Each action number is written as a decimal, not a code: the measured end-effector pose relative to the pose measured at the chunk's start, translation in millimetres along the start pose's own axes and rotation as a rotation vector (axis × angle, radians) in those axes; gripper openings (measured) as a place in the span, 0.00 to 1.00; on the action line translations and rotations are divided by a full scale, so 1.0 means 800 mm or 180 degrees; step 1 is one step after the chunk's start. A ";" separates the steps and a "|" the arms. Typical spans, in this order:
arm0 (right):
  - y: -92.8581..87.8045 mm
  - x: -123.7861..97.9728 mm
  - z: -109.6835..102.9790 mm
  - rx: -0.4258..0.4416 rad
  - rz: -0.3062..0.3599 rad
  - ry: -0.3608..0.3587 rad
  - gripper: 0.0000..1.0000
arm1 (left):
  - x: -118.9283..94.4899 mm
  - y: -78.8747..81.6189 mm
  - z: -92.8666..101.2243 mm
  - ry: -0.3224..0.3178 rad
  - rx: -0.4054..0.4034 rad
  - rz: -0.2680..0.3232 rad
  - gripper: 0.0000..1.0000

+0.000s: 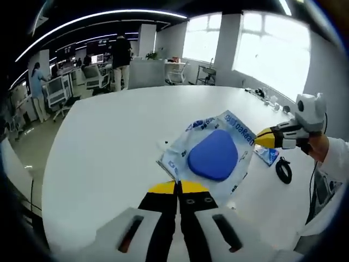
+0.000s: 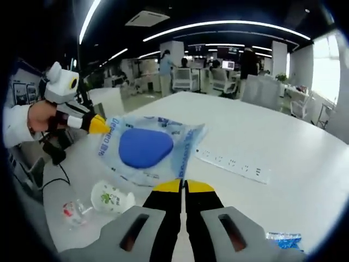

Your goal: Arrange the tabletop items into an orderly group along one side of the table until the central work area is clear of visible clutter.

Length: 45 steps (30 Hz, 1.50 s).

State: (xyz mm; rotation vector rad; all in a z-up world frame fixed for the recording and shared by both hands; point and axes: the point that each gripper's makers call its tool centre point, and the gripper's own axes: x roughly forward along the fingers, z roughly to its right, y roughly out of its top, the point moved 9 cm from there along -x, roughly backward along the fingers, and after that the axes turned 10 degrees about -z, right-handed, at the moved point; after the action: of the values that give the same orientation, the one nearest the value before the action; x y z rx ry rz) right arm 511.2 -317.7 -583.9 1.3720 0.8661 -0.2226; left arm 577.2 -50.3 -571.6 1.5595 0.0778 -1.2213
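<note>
A clear plastic bag with blue print holds a blue rounded pad. It is stretched between both grippers over the white table. In the left gripper view, my left gripper is shut on the bag's near edge. The right gripper comes in from the right and pinches the far corner. In the right gripper view, my right gripper is shut on the bag's near edge, and the left gripper grips the opposite corner.
A white power strip lies right of the bag. A small white packet and a clear wrapper lie to the near left. A blue packet and a black cable are nearby. People stand at desks behind.
</note>
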 end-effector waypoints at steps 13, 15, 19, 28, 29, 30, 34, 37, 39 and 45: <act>-0.043 -0.041 0.035 0.0251 -0.0021 -0.0293 0.00 | 0.049 0.019 0.051 -0.0287 0.0248 -0.0120 0.00; -0.051 -0.045 0.039 0.0292 -0.0041 -0.0340 0.00 | 0.058 0.018 0.058 -0.0331 0.0280 -0.0161 0.00; -0.066 -0.049 0.045 0.0341 -0.0119 -0.0421 0.00 | 0.074 0.015 0.067 -0.0401 0.0314 -0.0221 0.00; -0.091 -0.054 0.054 0.0344 -0.0278 -0.0547 0.00 | 0.103 0.005 0.085 -0.0543 0.0397 -0.0366 0.00; -0.094 -0.054 0.055 0.0323 -0.0315 -0.0566 0.00 | 0.105 0.004 0.087 -0.0545 0.0417 -0.0378 0.00; -0.096 -0.054 0.055 0.0305 -0.0342 -0.0582 0.00 | 0.107 0.002 0.090 -0.0558 0.0432 -0.0399 0.00; -0.105 -0.052 0.057 0.0243 -0.0463 -0.0648 0.00 | 0.117 -0.004 0.096 -0.0594 0.0497 -0.0451 0.00; -0.111 -0.053 0.059 0.0218 -0.0528 -0.0693 0.00 | 0.123 -0.007 0.101 -0.0624 0.0554 -0.0476 0.00; -0.114 -0.054 0.061 0.0194 -0.0564 -0.0719 0.00 | 0.126 -0.009 0.103 -0.0637 0.0581 -0.0482 0.00; -0.127 -0.051 0.067 0.0127 -0.0708 -0.0749 0.00 | 0.135 -0.015 0.113 -0.0673 0.0724 -0.0538 0.00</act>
State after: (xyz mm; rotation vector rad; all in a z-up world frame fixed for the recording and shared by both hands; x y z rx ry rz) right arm 443.0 -403.9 -637.1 1.2557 0.8186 -0.5642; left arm 562.2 -170.1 -645.0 1.6332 -0.0706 -1.5666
